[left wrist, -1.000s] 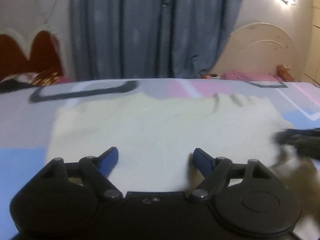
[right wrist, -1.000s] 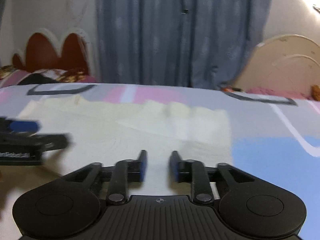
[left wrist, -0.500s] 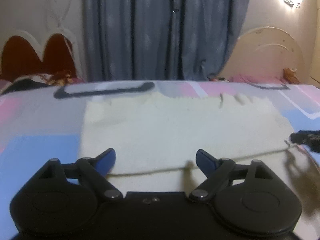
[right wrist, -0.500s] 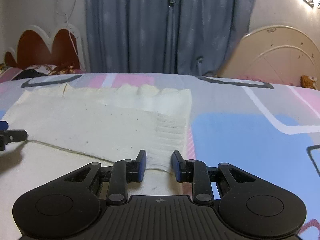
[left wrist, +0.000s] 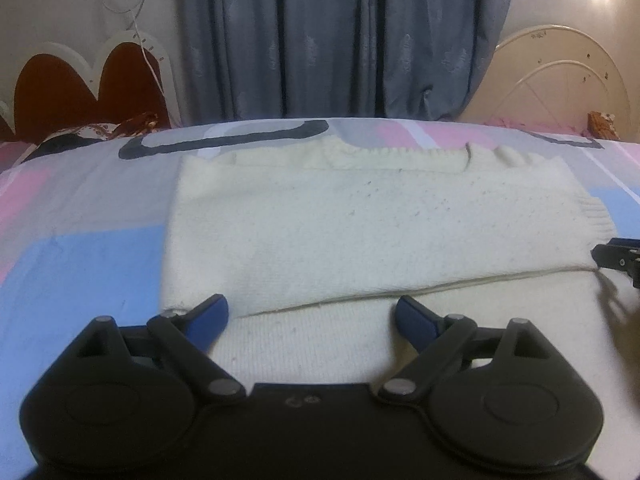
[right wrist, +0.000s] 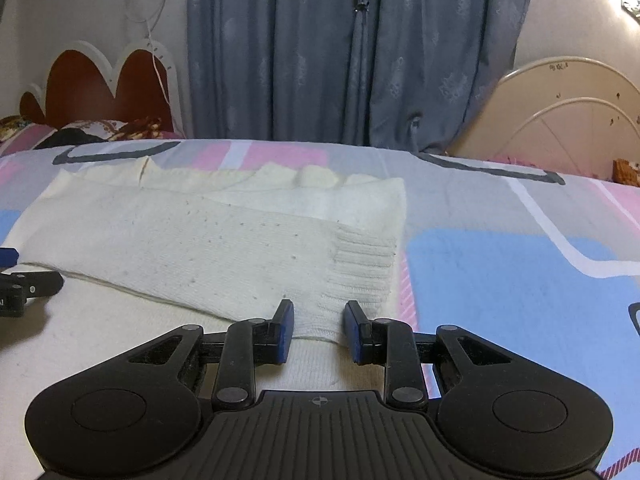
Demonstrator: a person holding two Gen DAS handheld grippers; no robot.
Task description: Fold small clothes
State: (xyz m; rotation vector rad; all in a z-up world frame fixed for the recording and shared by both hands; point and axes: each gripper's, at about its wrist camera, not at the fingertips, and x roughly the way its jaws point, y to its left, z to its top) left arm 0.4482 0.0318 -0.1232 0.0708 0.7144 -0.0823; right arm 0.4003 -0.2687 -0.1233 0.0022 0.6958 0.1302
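A cream knitted sweater (left wrist: 360,232) lies flat on the bed, a sleeve folded across its body; it also shows in the right wrist view (right wrist: 224,248). My left gripper (left wrist: 312,320) is open wide and empty, just above the sweater's near part by the sleeve's lower edge. My right gripper (right wrist: 318,330) is partly open and empty, its fingers on either side of the ribbed cuff (right wrist: 360,272), touching nothing that I can see. The right gripper's tip shows at the right edge of the left wrist view (left wrist: 618,258). The left gripper's tip shows at the left edge of the right wrist view (right wrist: 20,280).
The bed has a sheet (right wrist: 500,264) with blue, pink and grey blocks. Grey curtains (left wrist: 340,40) hang behind. A dark red headboard (left wrist: 80,84) stands at the back left and a cream headboard (left wrist: 560,80) at the back right. Patterned bedding (right wrist: 100,128) lies at the far left.
Both grippers have drawn back toward the near side of the sweater. The folded sleeve's edge and the ribbed cuff have come into view. The jaws stand as before.
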